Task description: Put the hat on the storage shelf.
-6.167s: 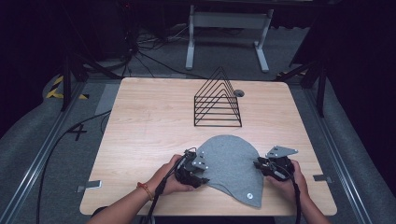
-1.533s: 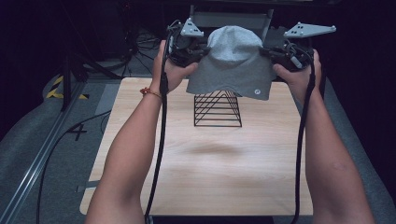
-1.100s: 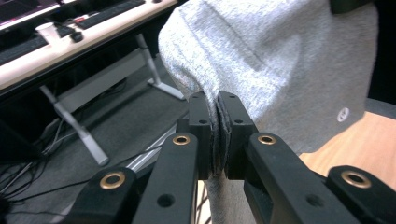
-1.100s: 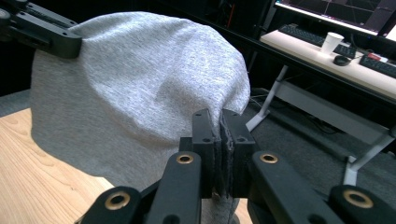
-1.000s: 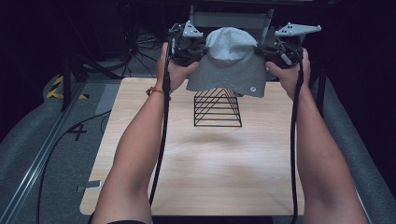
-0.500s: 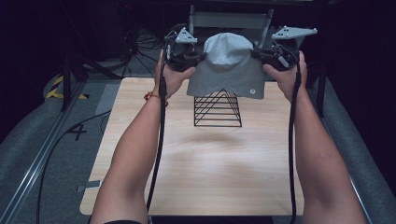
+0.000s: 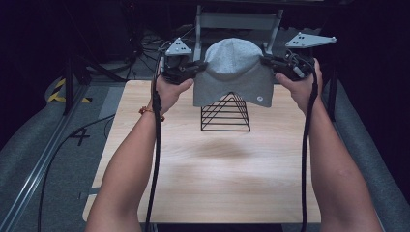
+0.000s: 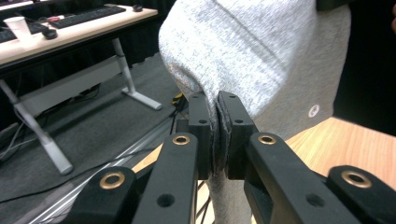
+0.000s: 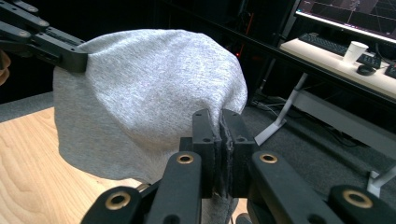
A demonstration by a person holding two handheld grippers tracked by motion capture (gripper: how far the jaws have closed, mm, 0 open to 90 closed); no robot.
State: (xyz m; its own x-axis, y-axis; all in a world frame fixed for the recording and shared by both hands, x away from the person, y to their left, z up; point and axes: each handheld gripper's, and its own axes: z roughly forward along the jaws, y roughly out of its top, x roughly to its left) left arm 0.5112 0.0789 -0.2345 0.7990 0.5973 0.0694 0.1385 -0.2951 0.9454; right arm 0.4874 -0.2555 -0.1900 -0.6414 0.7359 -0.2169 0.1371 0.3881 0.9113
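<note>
High view: nearest, bare table [image 7: 212, 188]; farther on, the wire rack [image 7: 226, 112], and above it the grey hat [image 7: 234, 72] hangs stretched between left gripper [image 7: 193, 71] and right gripper [image 7: 270, 62], each pinching the hat's edge. Risk: lowered off-centre, the hat could miss the rack's peak, snag, or tip it.

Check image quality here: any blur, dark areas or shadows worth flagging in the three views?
High view: tabletop evenly lit, surroundings nearly black, a soft shadow under the grey hat. Left gripper view: left claw sharp, background desk slightly soft. Right gripper view: right claw sharp, room behind dim.
</note>
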